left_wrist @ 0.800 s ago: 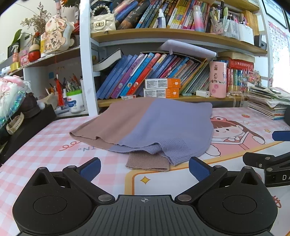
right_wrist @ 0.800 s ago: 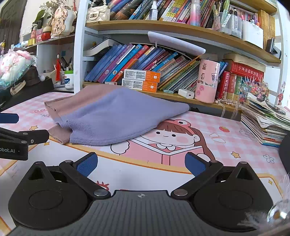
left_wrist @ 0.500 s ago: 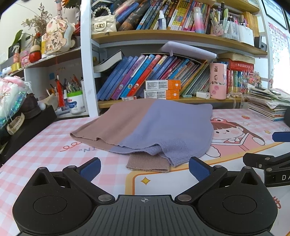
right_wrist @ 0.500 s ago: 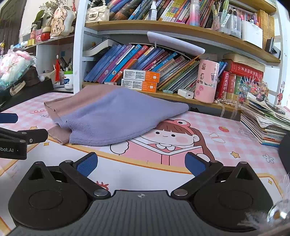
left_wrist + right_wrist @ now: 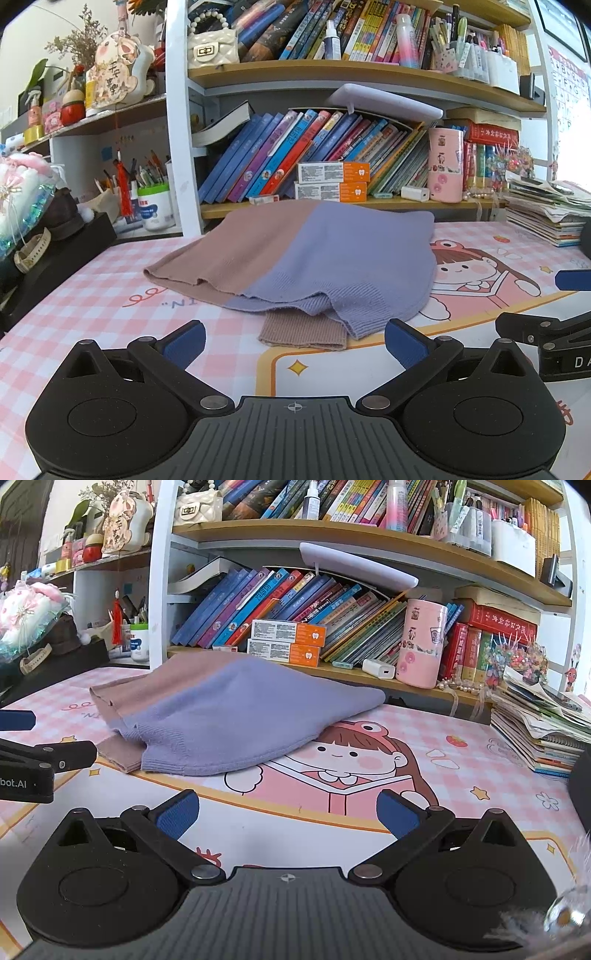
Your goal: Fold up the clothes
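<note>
You had a pink checked mat (image 5: 92,295) with a cartoon girl (image 5: 343,753) covering the table. Behind it, slanted books (image 5: 280,158) filled a wooden shelf (image 5: 369,72), beside two orange-ended boxes (image 5: 286,640) and a pink tumbler (image 5: 445,164). Stacked magazines (image 5: 539,731) sat at your right.

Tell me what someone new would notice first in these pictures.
A two-tone sweater, brown on one half and lavender on the other, lies partly folded in the middle of the pink checked mat. Behind it, packed bookshelves fill the background. Both the left gripper and the right gripper are open and hold nothing.
</note>
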The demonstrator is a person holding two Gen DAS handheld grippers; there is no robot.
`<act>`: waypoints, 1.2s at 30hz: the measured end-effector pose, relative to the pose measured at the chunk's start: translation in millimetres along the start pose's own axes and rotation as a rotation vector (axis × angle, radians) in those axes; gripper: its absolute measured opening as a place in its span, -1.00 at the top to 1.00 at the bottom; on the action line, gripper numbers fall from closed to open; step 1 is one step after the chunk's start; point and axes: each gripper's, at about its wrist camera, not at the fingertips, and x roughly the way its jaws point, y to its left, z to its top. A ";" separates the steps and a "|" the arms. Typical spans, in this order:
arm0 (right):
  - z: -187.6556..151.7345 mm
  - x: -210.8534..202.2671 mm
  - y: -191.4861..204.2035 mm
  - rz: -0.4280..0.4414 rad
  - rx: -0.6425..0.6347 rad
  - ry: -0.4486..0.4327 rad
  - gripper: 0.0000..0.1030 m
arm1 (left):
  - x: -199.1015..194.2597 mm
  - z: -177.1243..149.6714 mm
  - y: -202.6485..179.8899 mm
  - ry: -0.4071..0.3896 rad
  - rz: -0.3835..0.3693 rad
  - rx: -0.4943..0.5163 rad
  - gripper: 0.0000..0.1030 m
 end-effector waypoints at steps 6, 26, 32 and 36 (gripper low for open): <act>-0.3 0.8 -0.6 0.003 0.003 0.004 -1.00 | -0.5 -1.8 -0.7 -0.007 0.003 0.000 -1.00; 1.0 1.4 -1.7 0.005 0.006 0.010 -1.00 | -0.3 -3.7 -2.1 -0.011 0.004 0.012 -1.00; 0.9 1.2 -1.2 0.004 0.006 0.010 -1.00 | 0.4 -2.8 -1.5 -0.007 0.003 0.006 -1.00; 0.5 1.2 -1.3 0.003 0.006 0.009 -1.00 | -0.5 -3.5 -1.3 -0.010 0.002 0.004 -1.00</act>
